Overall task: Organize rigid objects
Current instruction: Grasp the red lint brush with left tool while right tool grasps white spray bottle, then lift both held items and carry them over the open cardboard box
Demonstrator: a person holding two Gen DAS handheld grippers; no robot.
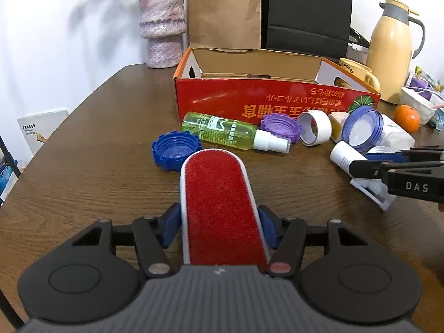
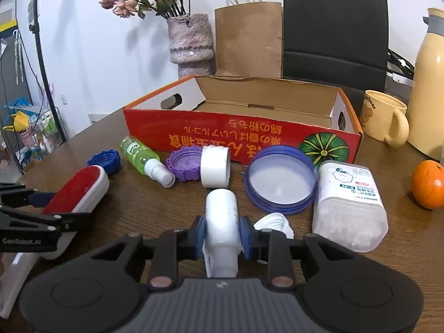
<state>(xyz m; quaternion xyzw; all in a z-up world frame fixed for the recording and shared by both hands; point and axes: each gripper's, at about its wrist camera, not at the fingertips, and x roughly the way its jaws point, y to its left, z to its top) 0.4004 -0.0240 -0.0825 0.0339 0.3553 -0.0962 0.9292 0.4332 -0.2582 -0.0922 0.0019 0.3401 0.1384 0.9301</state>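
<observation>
Lint brush [image 1: 219, 208] clamped between left hand-held gripper [image 1: 219, 222] pads.

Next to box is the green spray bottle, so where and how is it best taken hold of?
Grip the green spray bottle across its round green body, coming down from above with the tool's fingers on either long side. It lies flat on the table, and the white nozzle end is narrower, likely less secure.
</observation>
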